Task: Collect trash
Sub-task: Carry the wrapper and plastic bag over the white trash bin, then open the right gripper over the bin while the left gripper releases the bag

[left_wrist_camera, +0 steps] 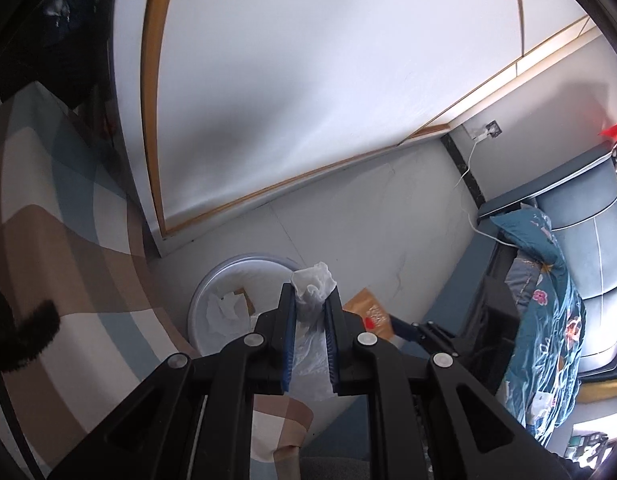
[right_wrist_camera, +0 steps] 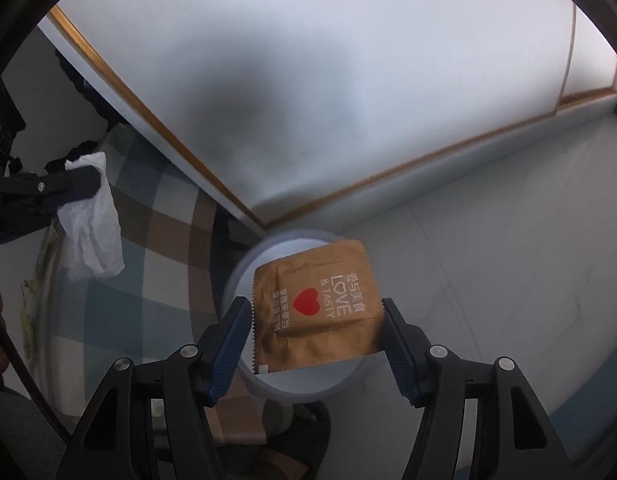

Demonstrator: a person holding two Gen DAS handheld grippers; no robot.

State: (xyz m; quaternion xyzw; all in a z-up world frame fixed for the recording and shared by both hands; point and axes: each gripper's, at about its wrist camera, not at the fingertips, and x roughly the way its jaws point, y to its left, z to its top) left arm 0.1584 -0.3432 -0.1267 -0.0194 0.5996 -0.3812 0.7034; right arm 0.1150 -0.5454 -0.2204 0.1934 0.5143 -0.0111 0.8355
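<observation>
Fingers of our left gripper [left_wrist_camera: 311, 312] pinch a crumpled tissue [left_wrist_camera: 313, 285]; our right gripper [right_wrist_camera: 318, 320] gapes, the gold wrapper [right_wrist_camera: 316, 310] between its fingers above the bin [left_wrist_camera: 200, 300]. Both remain undropped.

A home bedroom. A bed with a plaid sheet [left_wrist_camera: 48, 248] in brown, cream and blue-grey fills the 9 o'clock side, and a padded grey headboard [left_wrist_camera: 588, 240] with a teal floral quilt [left_wrist_camera: 548, 280] sits at 3 o'clock. White wardrobe doors [left_wrist_camera: 308, 100] with wooden trim rise toward 12 o'clock, a wall socket [left_wrist_camera: 491, 130] with a white cable [left_wrist_camera: 470, 184] sits at 2 o'clock, and a round white bin [left_wrist_camera: 212, 300] stands on the pale floor
</observation>
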